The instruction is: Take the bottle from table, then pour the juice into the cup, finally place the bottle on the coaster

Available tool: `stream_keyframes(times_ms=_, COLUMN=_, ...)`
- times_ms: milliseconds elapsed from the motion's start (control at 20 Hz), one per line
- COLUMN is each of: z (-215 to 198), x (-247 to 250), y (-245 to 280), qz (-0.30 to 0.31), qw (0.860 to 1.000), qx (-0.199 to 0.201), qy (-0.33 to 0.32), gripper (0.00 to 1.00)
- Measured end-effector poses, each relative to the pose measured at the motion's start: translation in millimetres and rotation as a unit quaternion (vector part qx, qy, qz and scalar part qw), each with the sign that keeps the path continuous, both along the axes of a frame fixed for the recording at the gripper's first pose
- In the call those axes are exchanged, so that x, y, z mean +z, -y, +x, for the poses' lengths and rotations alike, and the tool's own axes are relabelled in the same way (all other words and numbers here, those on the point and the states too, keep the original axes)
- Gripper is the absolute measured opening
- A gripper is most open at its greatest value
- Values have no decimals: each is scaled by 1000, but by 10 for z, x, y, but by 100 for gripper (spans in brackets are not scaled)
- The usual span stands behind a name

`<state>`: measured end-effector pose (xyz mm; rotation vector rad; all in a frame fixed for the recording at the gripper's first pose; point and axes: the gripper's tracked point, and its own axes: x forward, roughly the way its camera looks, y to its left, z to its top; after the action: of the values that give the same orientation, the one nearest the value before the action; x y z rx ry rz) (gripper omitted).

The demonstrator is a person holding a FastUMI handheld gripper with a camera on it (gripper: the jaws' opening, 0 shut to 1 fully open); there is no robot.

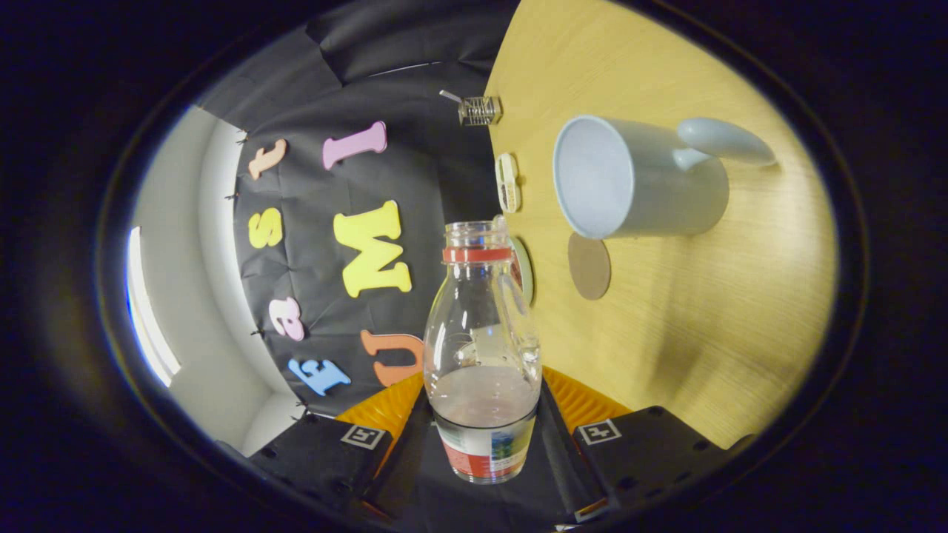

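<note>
Rolled sideways, apparently — close behind bottle (483,348), facing table (689,326).

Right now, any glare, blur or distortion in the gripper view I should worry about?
Gripper view: strong fisheye bending, and the image is rolled, so the table stands on edge; the bottle between the fingers is sharp, with small glints on its clear wall; the cup is evenly lit, casting a soft shadow; a bright strip behind the booth cloth is blown out.

Coaster (523,271) perhaps half-hidden behind bottle (483,348)
</note>
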<state>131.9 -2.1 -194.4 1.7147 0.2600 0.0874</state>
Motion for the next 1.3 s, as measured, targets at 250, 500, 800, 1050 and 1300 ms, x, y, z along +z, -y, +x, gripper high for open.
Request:
stream_keyframes(times_ms=250, z=8, x=-28, y=-2, qz=9, qw=1000, qx=1, qy=-1, gripper=80)
stream_keyframes(times_ms=500, z=12, x=-1, y=-9, qz=24, qw=1000, qx=-2, qy=2, gripper=79)
stream_keyframes(times_ms=800, z=-3, x=20, y=30, qz=37, qw=999, qx=-6, qy=5, gripper=80)
stream_keyframes(times_ms=1050, z=43, x=110, y=3, qz=54, qw=999, qx=-5, qy=6, gripper=80)
stream_keyframes(times_ms=1300, z=40, x=175, y=27, qz=69, qw=997, qx=-4, qy=15, gripper=80)
